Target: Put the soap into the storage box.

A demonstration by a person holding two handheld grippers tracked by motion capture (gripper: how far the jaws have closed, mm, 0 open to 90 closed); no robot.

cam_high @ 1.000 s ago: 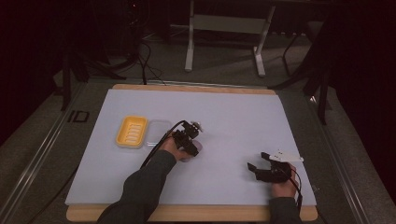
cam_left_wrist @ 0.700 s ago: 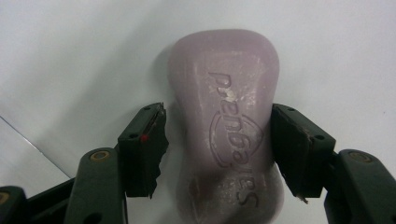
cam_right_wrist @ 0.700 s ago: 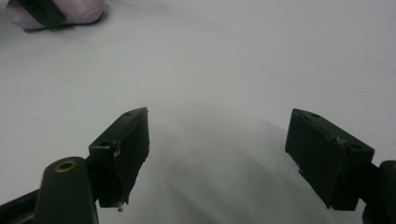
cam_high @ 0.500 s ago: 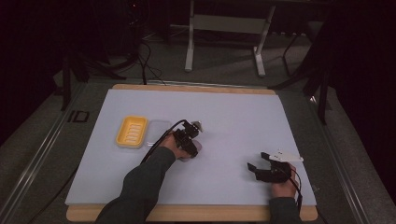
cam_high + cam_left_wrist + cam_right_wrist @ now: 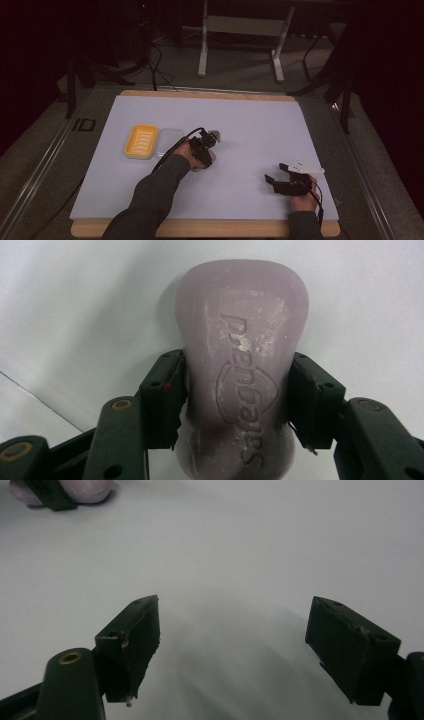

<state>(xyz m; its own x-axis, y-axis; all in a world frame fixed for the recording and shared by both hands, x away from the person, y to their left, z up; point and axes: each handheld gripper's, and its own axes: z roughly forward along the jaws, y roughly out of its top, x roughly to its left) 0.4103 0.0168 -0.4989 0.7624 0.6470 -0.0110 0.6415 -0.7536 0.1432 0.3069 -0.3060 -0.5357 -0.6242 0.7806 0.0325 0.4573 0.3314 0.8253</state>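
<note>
Pale lilac soap bar (image 5: 242,375) sits between the left gripper's (image 5: 239,400) black pads, one pad (image 5: 164,400) on each long side, both touching the bar. Jaws have just been closing, and they're now clamped on the soap. Bar lies flat on the white table cover (image 5: 75,305), embossed lettering facing up, its rounded far end sticking out past the pads.

High view: left gripper (image 5: 204,148) is mid-table, a bit left of centre, held by the person's left hand, dark sleeve (image 5: 150,195) coming in from the near edge. Soap itself is too small and too covered by the gripper to pick out there. Black cable loops off the gripper back toward the arm.

Yellow soap dish (image 5: 141,141) sits to the left of that gripper, near it but apart, with a clear tray or lid (image 5: 167,140) just beside the dish on its right.

Right gripper (image 5: 280,181) is at the near right of the table, well apart from the left one, held low over the cover. Its own view shows both pads (image 5: 131,640) spread wide with nothing between them, bare white cover (image 5: 250,555) below. Top left corner of that view catches the soap (image 5: 90,489) and one jaw of the other gripper, farther off.

Wooden table edge (image 5: 200,229) runs along the near side under the cover.
</note>
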